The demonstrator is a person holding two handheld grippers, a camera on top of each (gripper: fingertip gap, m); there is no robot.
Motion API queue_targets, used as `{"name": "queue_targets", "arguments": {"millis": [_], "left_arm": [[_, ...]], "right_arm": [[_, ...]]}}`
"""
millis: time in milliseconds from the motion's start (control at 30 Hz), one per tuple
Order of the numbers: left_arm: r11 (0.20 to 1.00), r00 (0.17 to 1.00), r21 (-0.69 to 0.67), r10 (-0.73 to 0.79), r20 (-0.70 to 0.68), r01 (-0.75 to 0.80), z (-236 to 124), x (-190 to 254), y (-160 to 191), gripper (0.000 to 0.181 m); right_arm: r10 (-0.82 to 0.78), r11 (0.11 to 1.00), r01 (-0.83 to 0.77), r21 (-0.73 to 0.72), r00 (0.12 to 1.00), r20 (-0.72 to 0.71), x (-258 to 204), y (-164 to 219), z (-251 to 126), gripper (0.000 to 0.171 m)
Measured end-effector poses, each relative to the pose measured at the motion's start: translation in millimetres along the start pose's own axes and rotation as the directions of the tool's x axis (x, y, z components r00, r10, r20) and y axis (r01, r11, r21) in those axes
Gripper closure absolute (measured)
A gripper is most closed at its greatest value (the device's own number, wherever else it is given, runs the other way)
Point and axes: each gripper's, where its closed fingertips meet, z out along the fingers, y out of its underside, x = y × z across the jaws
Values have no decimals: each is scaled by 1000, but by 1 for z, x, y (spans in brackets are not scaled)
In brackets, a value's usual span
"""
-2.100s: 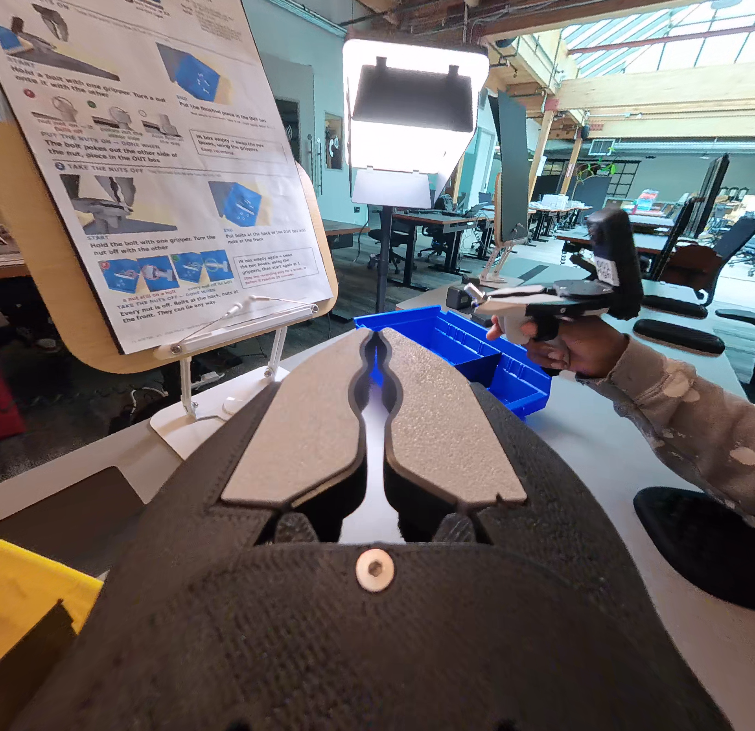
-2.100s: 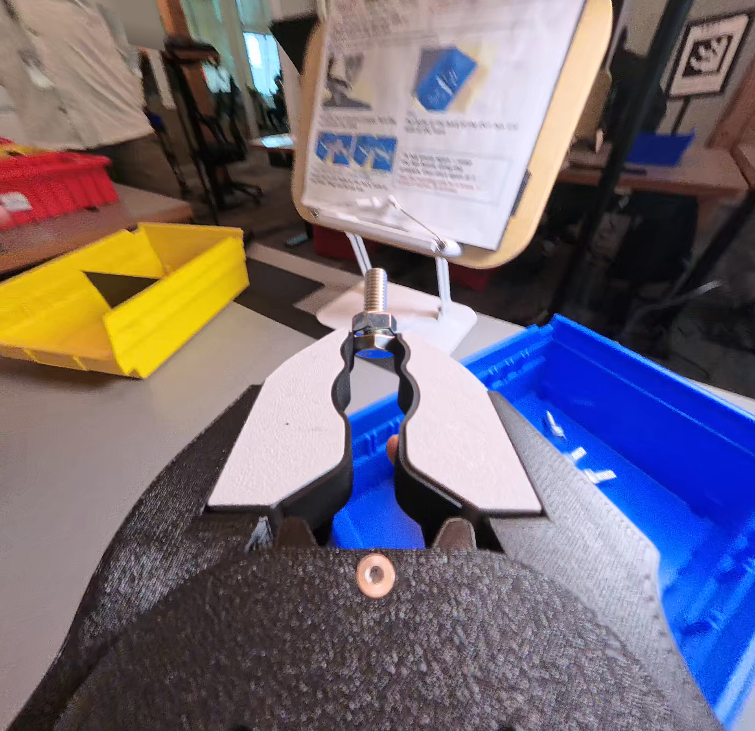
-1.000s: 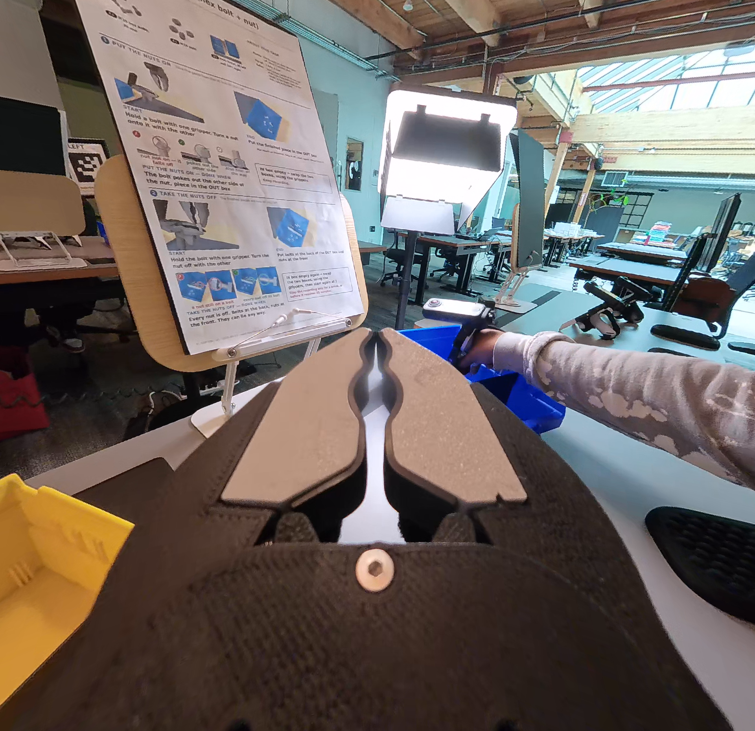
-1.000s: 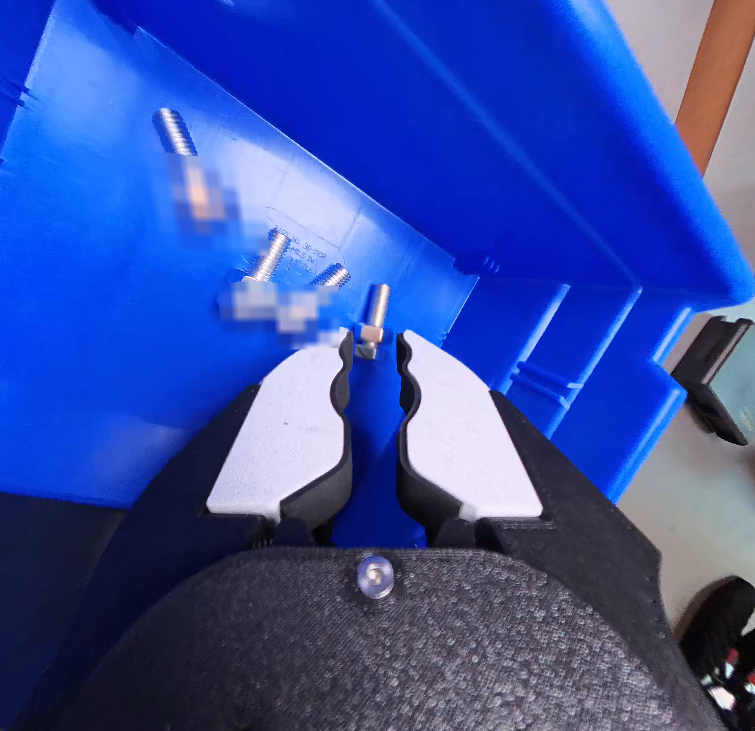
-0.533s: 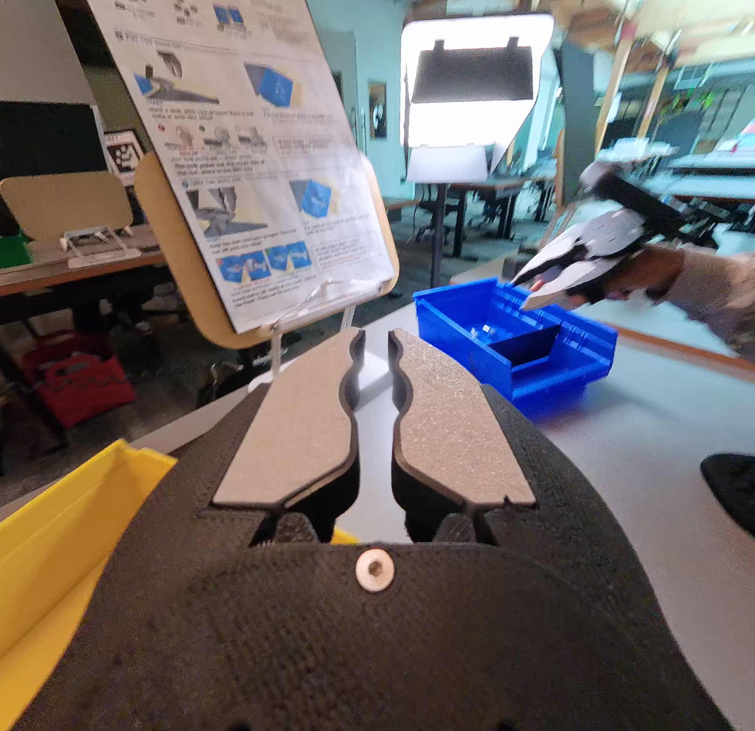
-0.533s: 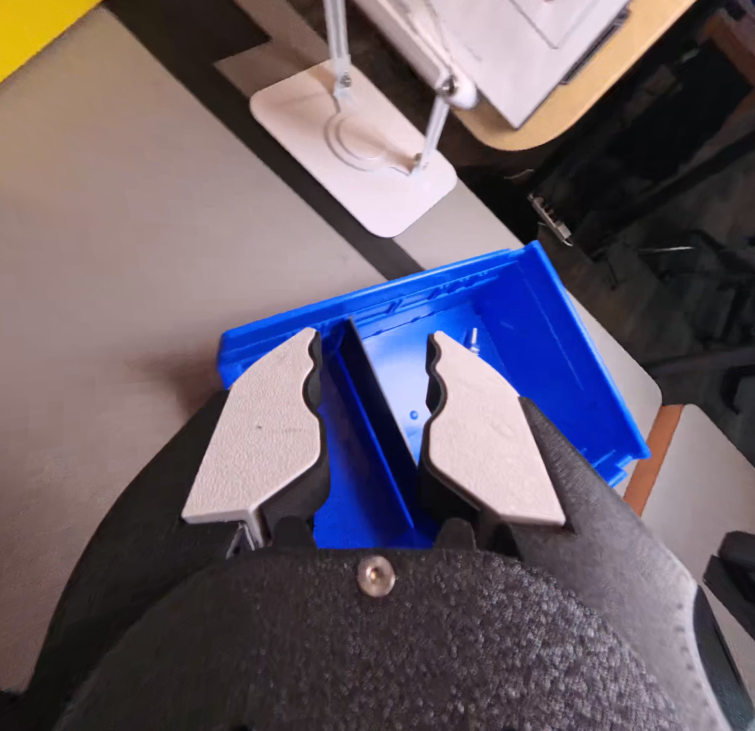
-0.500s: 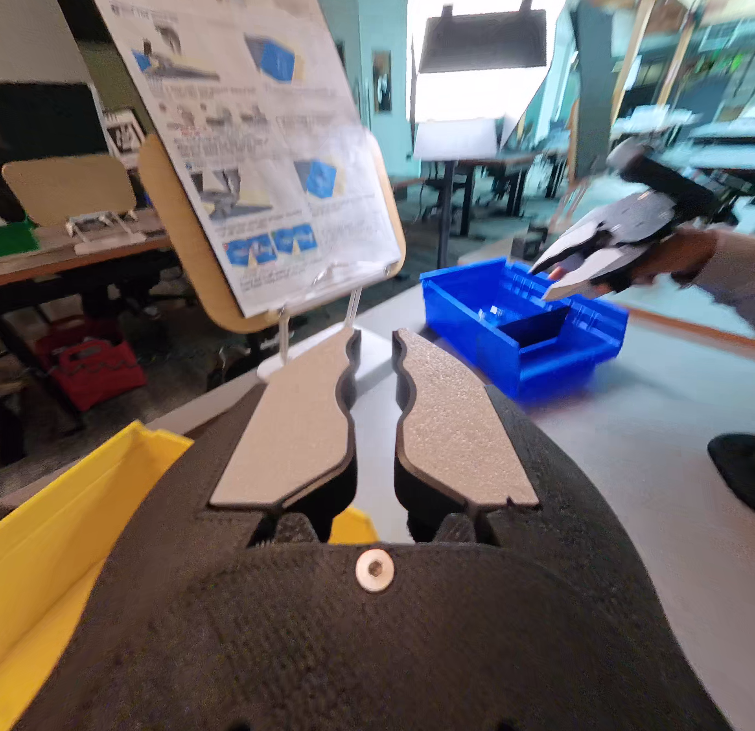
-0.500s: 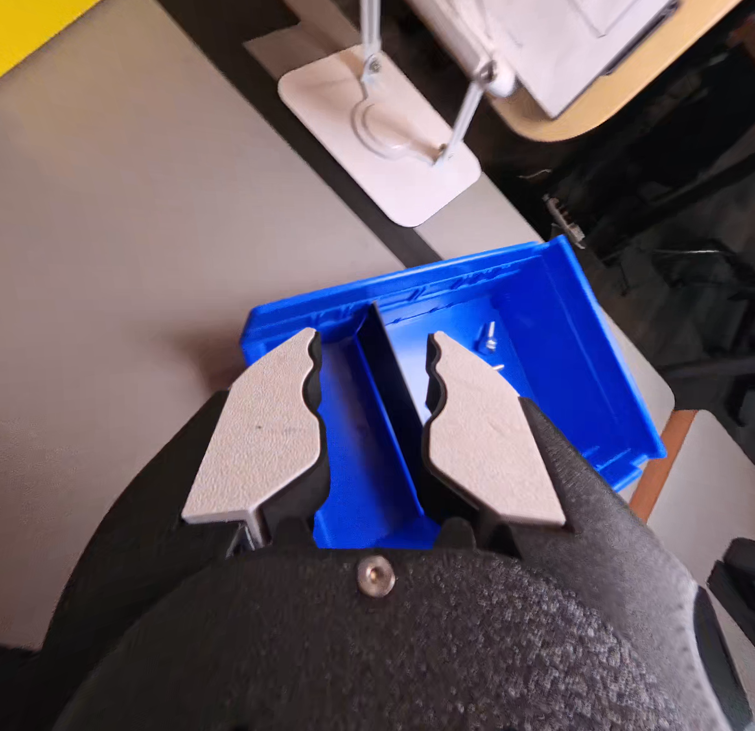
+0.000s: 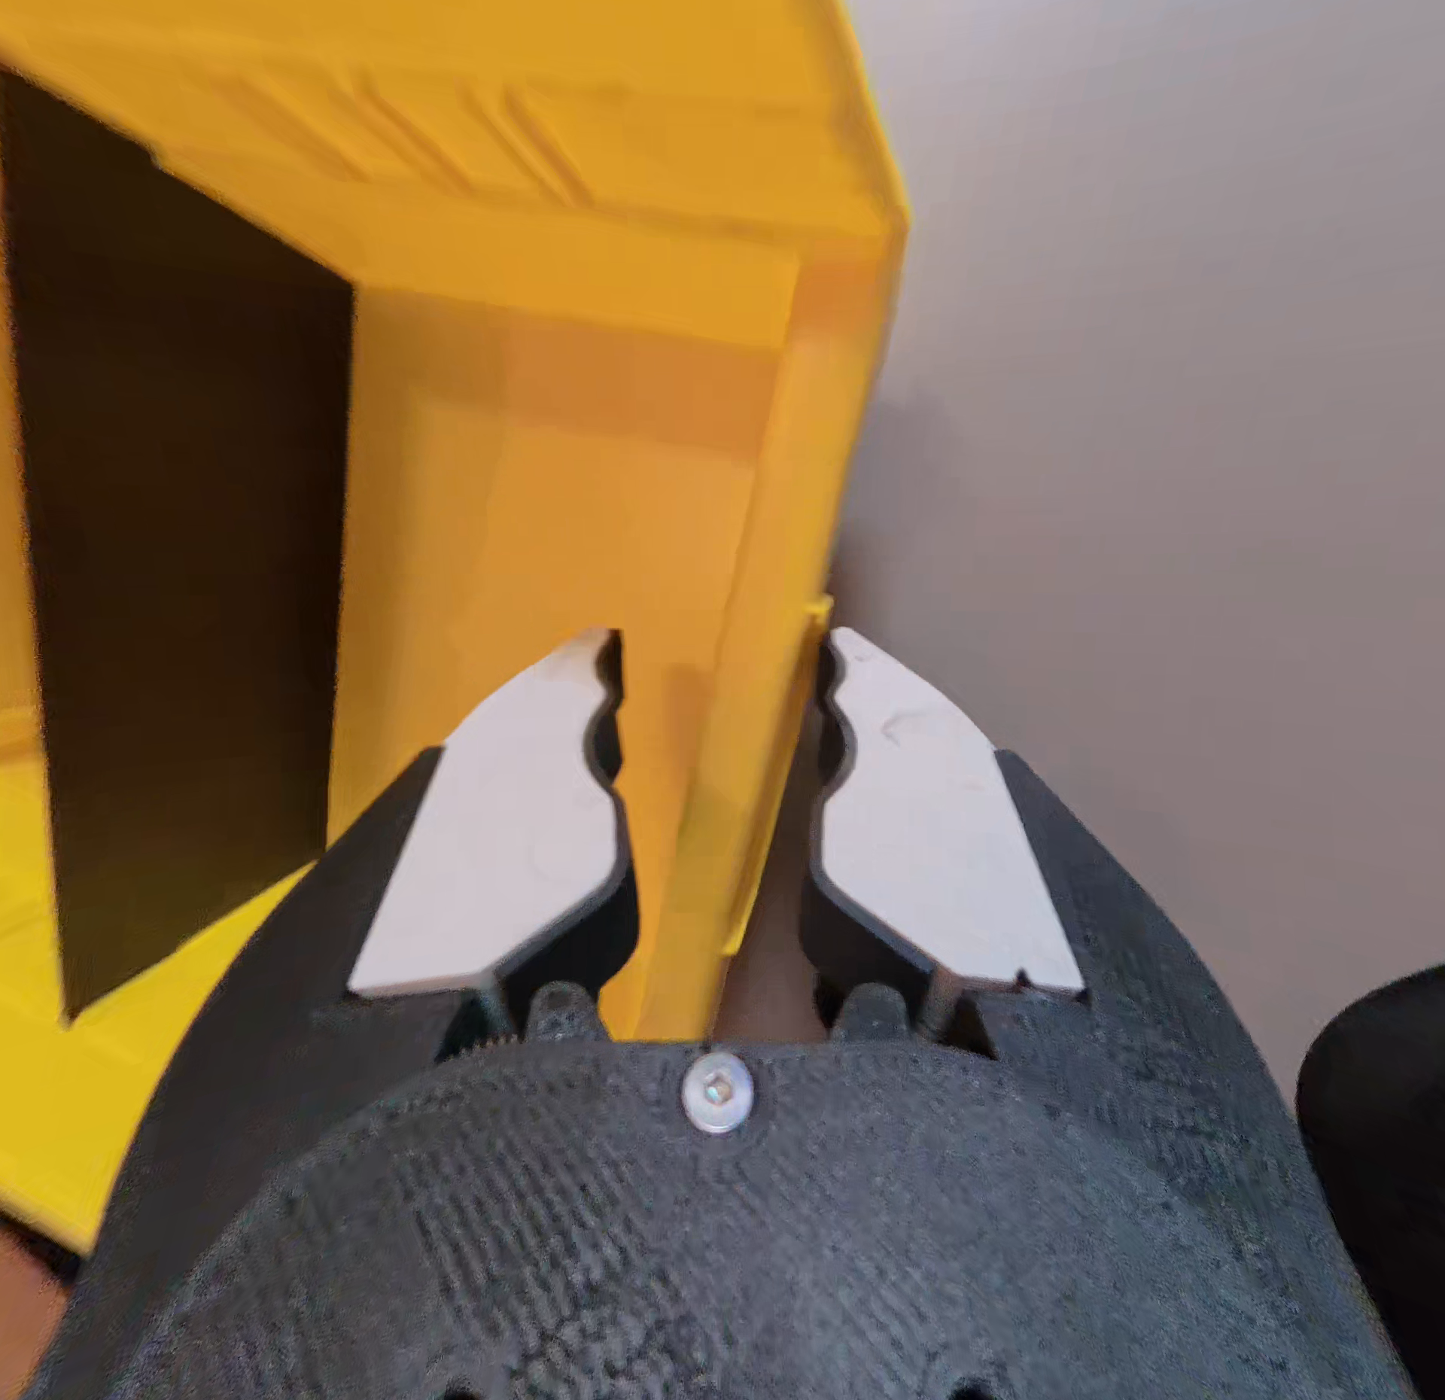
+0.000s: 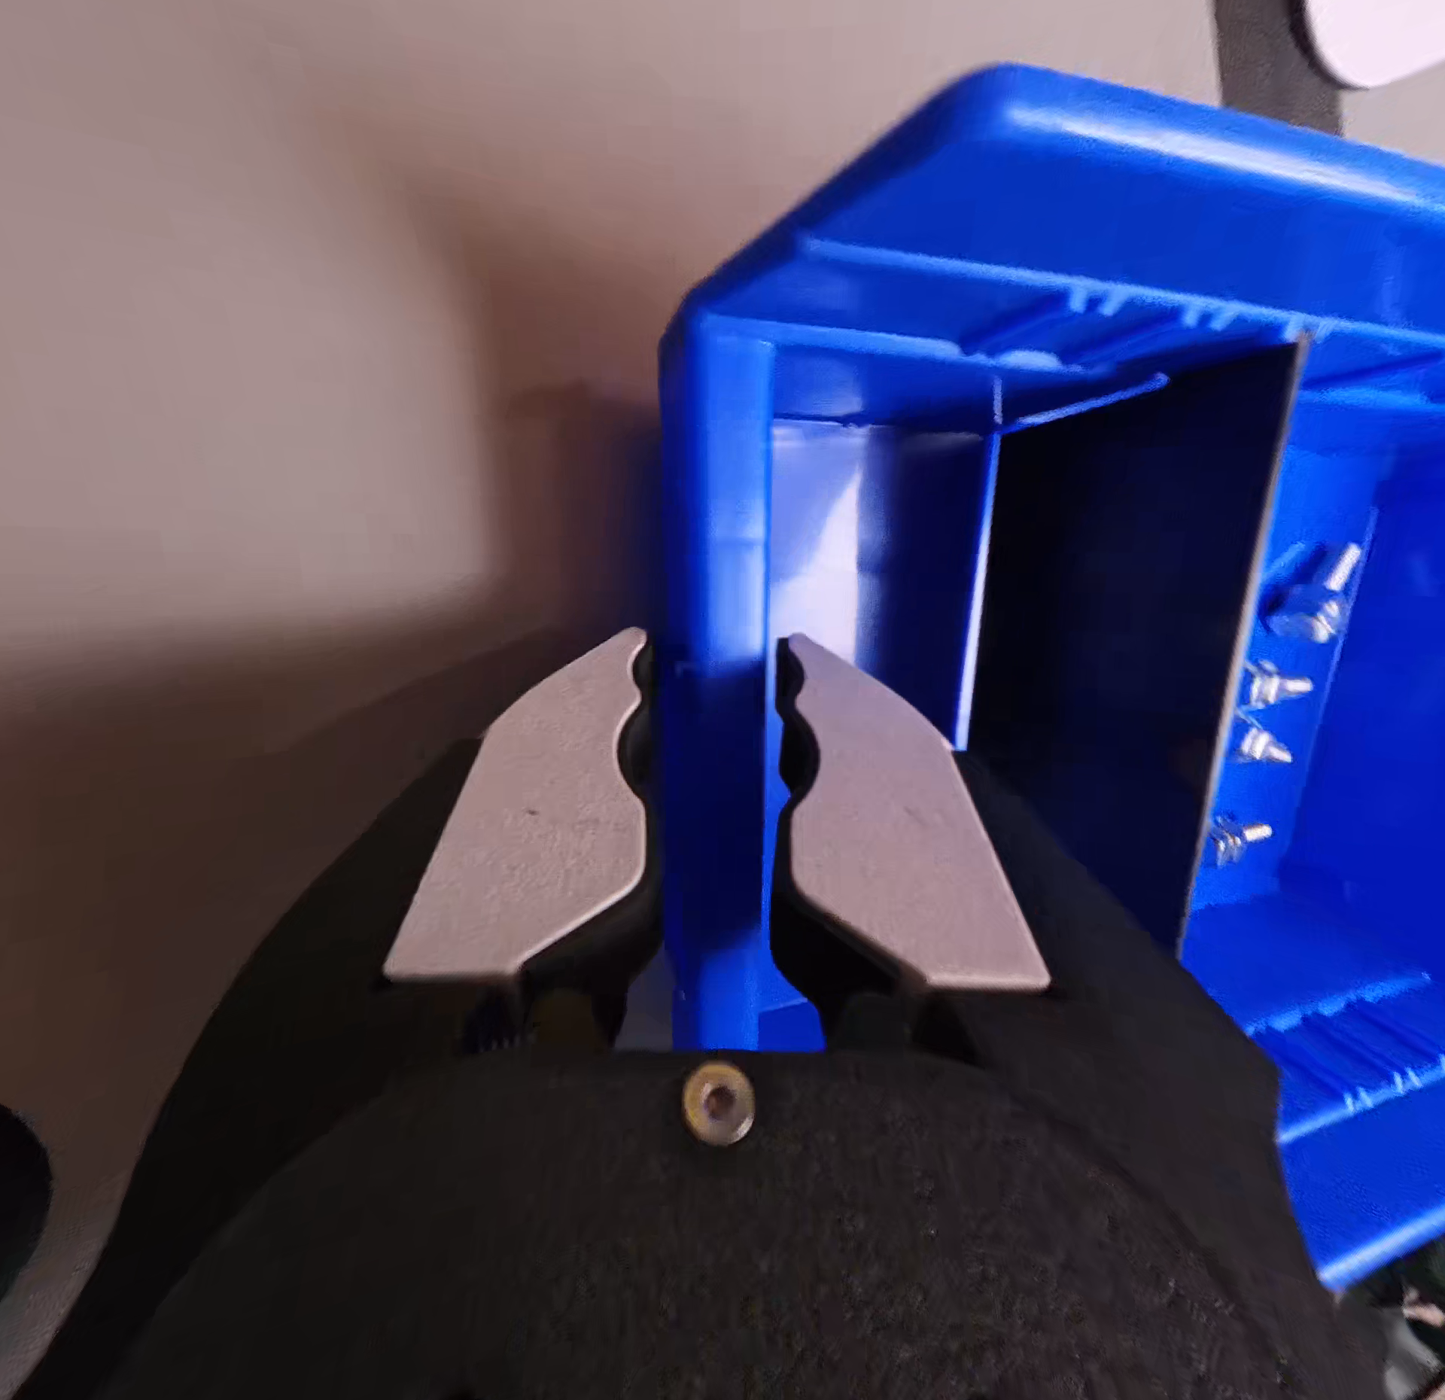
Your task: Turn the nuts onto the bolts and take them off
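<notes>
My left gripper (image 9: 723,643) is open and straddles the right wall of the yellow bin (image 9: 594,393), with one finger inside and one outside. No bolt or nut shows in this view. My right gripper (image 10: 713,639) is closed on the near side wall of the blue bin (image 10: 711,455), with its pads against both faces. Several silver bolts with nuts (image 10: 1271,690) lie in the blue bin's far compartment, behind a dark divider (image 10: 1134,619). The compartment beside my right fingers holds nothing that I can see.
Both bins stand on a grey tabletop (image 9: 1173,346). A dark divider (image 9: 180,502) crosses the yellow bin. A black pad (image 9: 1384,1089) lies at the lower right of the left wrist view. A white stand base (image 10: 1384,17) shows beyond the blue bin. The grippers' ends are close to 45 cm from one another.
My left gripper swung down from facing the room to the yellow bin's wall and opened. My right gripper rose out of the bolt compartment, moved to the blue bin's side wall and narrowed onto it.
</notes>
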Motion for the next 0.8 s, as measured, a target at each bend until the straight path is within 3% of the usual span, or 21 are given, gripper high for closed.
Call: {"name": "queue_targets", "arguments": {"millis": [33, 67, 200, 333, 500, 567, 633, 700, 800], "left_arm": [[1000, 999, 22, 19, -29, -19, 3, 5, -5, 146], [998, 999, 46, 38, -24, -37, 6, 5, -11, 155], [994, 997, 81, 76, 23, -78, 12, 11, -33, 155], [975, 983, 127, 185, 1, -184, 13, 46, -62, 155], [893, 913, 223, 407, -23, -392, 17, 102, -116, 154], [857, 893, 271, 449, 26, -439, 15, 109, -136, 152], [865, 913, 301, 402, 65, -402, 6, 109, -146, 140], [841, 946, 441, 318, 65, -313, -19, 120, -155, 139], [767, 981, 629, 191, -35, -127, -56, 156, -154, 139]], "right_arm": [[-19, 1000, 19, -1, 1000, -10, -1, -3, 2, 144], [-29, 1000, 29, -6, 999, -27, -2, -6, 3, 144], [-79, 995, 79, 53, 997, 2, -29, -14, -3, 144], [-167, 980, 165, 113, 986, 11, -81, -22, -18, 144], [-254, 949, 255, 185, 967, -29, -147, -34, -38, 143], [-261, 932, 271, 241, 963, -73, -170, -41, -53, 143], [-152, 902, 165, 399, 986, -66, -190, -53, -90, 137], [21, 832, 10, 555, 999, -50, -194, -50, -137, 139], [386, 665, -239, 708, 921, -51, -167, -4, -187, 142]]}}
